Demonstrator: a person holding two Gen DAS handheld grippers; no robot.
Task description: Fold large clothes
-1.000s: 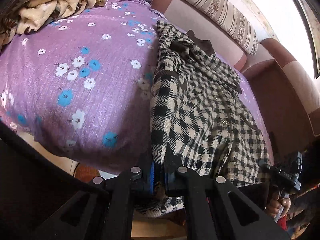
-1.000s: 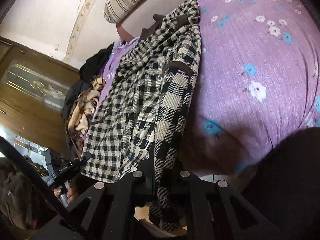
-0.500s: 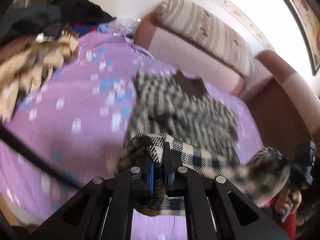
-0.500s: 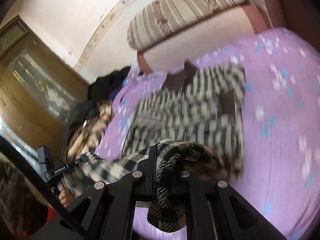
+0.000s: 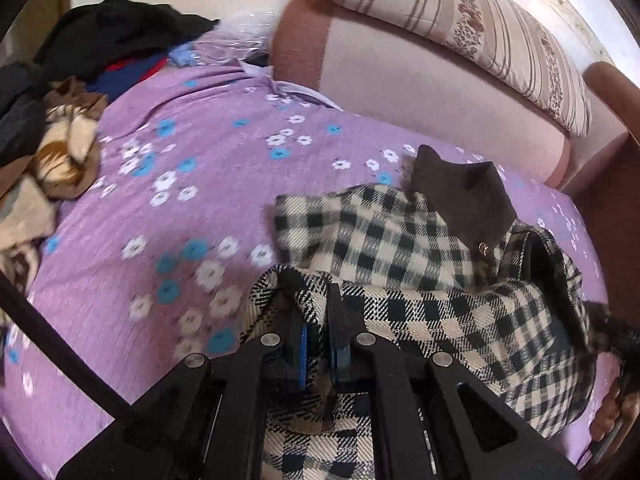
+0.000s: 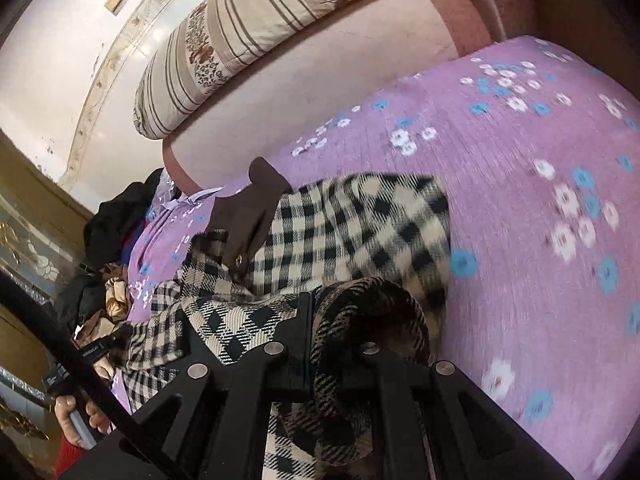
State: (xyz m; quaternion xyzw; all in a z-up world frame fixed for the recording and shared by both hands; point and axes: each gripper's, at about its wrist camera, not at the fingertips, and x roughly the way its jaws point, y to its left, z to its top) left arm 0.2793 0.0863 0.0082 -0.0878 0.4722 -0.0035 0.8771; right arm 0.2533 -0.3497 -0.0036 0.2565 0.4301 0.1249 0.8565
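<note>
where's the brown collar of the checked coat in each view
Left wrist: the brown collar sits right of centre, at the far end of the checked coat, beyond the left gripper.
Right wrist: the collar is left of centre, above and left of the right gripper.
Shared landmark: the striped cushion along the sofa back, above the collar in both views.

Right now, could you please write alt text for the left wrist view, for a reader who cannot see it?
The left gripper is shut on the hem of a black-and-cream checked coat, folded up toward its brown collar on a purple floral bedsheet. A pile of clothes lies at left.
</note>
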